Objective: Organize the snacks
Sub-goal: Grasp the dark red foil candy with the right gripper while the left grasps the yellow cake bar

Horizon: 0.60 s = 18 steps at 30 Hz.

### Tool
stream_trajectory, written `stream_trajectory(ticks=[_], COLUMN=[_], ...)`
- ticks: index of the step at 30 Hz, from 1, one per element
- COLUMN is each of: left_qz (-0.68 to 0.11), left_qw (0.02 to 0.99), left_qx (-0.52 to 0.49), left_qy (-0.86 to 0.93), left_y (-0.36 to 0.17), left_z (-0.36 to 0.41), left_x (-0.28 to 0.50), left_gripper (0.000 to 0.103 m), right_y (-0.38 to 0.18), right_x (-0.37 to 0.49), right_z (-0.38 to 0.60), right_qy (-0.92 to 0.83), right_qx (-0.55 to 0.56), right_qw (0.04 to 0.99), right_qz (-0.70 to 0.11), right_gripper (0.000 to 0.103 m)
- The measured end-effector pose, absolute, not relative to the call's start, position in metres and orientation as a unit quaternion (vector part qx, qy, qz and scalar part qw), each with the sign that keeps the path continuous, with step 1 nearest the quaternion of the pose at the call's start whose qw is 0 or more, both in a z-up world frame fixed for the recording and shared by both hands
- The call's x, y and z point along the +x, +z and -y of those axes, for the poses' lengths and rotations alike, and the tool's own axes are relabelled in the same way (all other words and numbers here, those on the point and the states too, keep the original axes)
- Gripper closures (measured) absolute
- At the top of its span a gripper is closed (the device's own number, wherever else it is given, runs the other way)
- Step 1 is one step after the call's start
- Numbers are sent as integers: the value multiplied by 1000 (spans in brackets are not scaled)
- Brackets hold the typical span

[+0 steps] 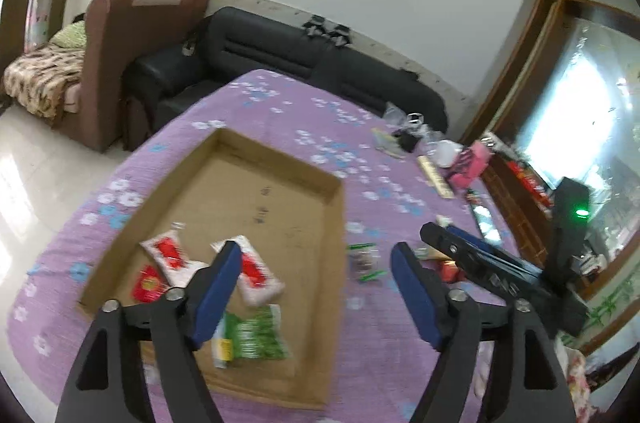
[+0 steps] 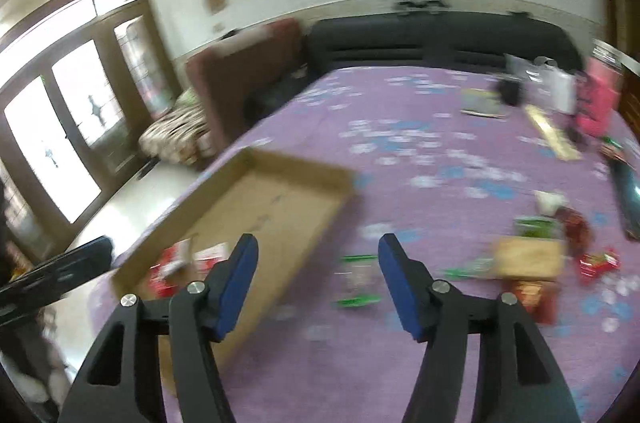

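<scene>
A shallow cardboard tray lies on the purple flowered table cloth. In it lie two white-and-red snack packets, a small red packet and a green packet. My left gripper is open and empty above the tray's near right edge. A clear packet with green ends lies on the cloth just right of the tray. My right gripper is open and empty above that same packet, with the tray to its left. It also shows at the right of the left wrist view.
More snacks lie loose at the right: a tan packet, red packets and a green one. Clutter with a pink item and a wooden strip sits at the far right. A black sofa stands behind the table.
</scene>
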<state>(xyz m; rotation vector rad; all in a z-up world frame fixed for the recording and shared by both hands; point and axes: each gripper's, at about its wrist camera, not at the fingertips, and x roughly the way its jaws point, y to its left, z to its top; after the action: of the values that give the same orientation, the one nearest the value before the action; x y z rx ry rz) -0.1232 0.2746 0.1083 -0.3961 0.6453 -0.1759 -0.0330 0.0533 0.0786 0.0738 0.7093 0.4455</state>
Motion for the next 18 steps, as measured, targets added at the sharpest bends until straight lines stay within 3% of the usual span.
stream_trajectory(ticks=[7,13,18], left_qz=[-335,-344,-354], left_qw=[912,908,904], left_qx=[-198,-205,-201], left_qy=[-127,-126,-128], left_y=[101,93,88], left_z=[-246,-242,-236], left_x=[-120,-119,-115], left_gripper=[21,21,21], right_y=[60,51,43], right_x=[5,38,62], right_z=[49,112,128], right_qy=[134,77,66], right_qx=[90,118,124], right_qw=[909,905,897], right_qz=[-383,-401,-418], right_gripper=[42,59,61])
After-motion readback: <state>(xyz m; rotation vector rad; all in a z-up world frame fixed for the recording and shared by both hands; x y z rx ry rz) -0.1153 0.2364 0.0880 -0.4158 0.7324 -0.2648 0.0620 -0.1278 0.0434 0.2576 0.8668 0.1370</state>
